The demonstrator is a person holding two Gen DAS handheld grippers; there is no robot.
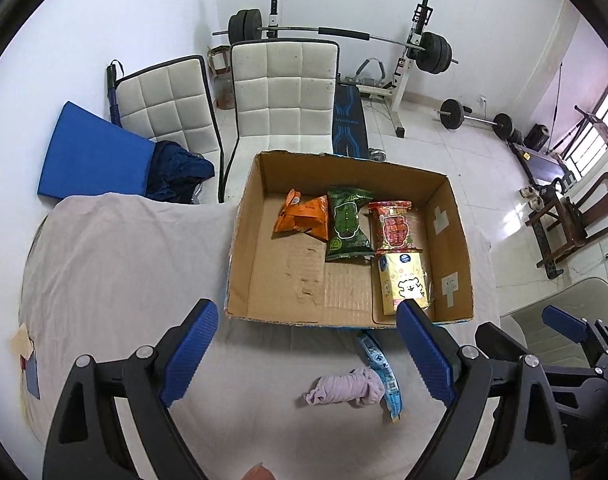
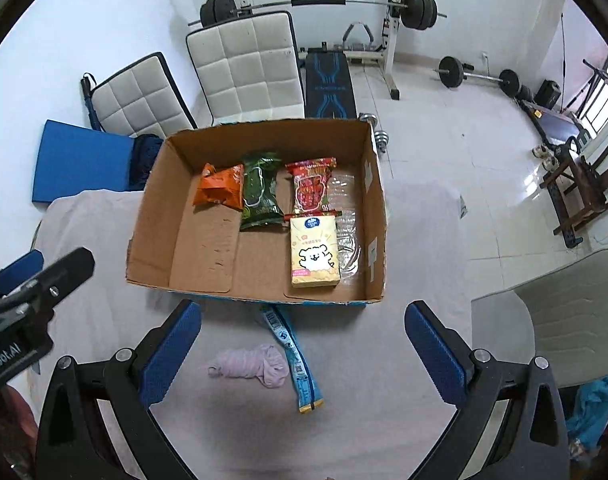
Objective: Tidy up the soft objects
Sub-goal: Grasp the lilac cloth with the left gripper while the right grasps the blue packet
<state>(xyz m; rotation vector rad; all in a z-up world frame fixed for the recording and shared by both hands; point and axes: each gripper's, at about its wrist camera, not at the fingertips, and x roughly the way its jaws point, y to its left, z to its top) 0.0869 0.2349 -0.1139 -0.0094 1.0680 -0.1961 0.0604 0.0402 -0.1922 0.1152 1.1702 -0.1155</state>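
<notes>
An open brown cardboard box on a cloth-covered bench already holds four snack packets. A bundled lilac cloth and long blue sachet lie outside, near its front wall. The left gripper and right gripper hover with fingers spread, holding nothing.

Box: matt brown cardboard, scuffed floor. Snack packets: glossy plastic film. Desk cover: matt pale cloth, creased. Lilac bundle: soft knitted fabric. Gripper pads: textured blue rubber.

Orange packet, green packet, red packet, lilac cloth, brown cardboard box.
</notes>
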